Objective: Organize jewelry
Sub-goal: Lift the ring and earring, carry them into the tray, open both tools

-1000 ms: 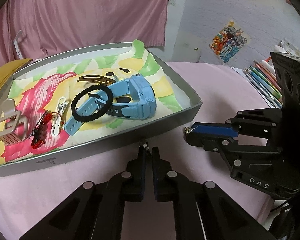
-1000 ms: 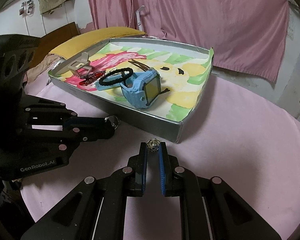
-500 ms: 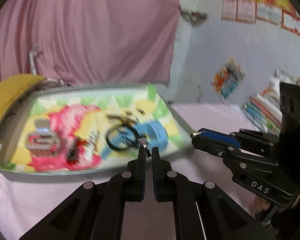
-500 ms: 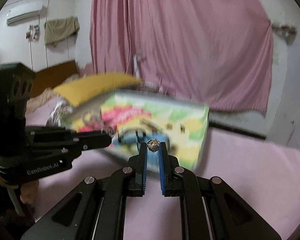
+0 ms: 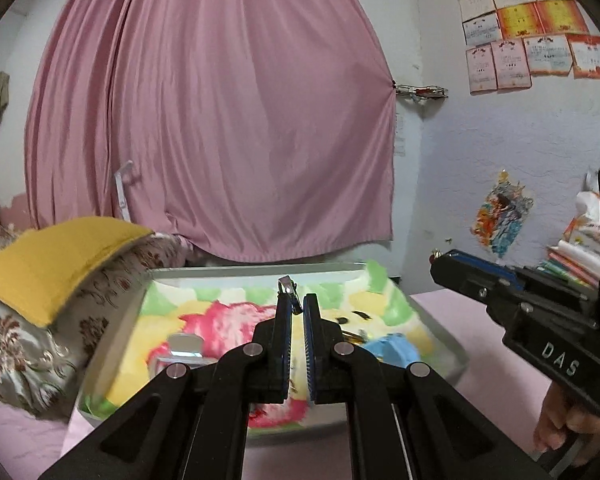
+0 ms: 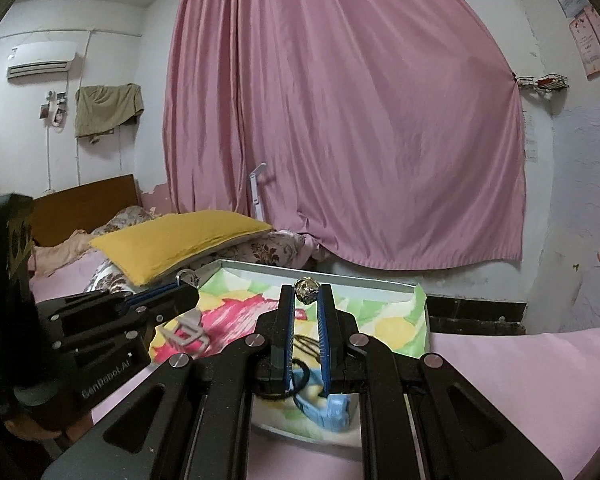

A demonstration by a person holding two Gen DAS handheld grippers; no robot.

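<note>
My left gripper (image 5: 297, 300) is shut on a small silver clasp (image 5: 287, 285), held up above the metal tray (image 5: 256, 269). My right gripper (image 6: 306, 294) is shut on a small silver bead charm (image 6: 307, 290), also raised over the tray (image 6: 320, 276). The tray has a colourful cartoon lining. In it lie a blue watch (image 5: 394, 350), a black hair tie (image 6: 300, 376) and a pale grey buckle (image 6: 186, 330). The left gripper also shows in the right wrist view (image 6: 182, 280), the right gripper in the left wrist view (image 5: 436, 258). Both fingers partly hide the tray's contents.
The tray stands on a pink cloth surface (image 6: 520, 380). A yellow pillow (image 5: 56, 256) and floral bedding (image 5: 24, 348) lie at the left. A pink curtain (image 5: 220, 120) hangs behind. Stacked books (image 5: 572, 268) are at the far right.
Both grippers have lifted and tilted up from low over the pink cloth near the tray's front wall to high above the tray, each still shut on its small piece.
</note>
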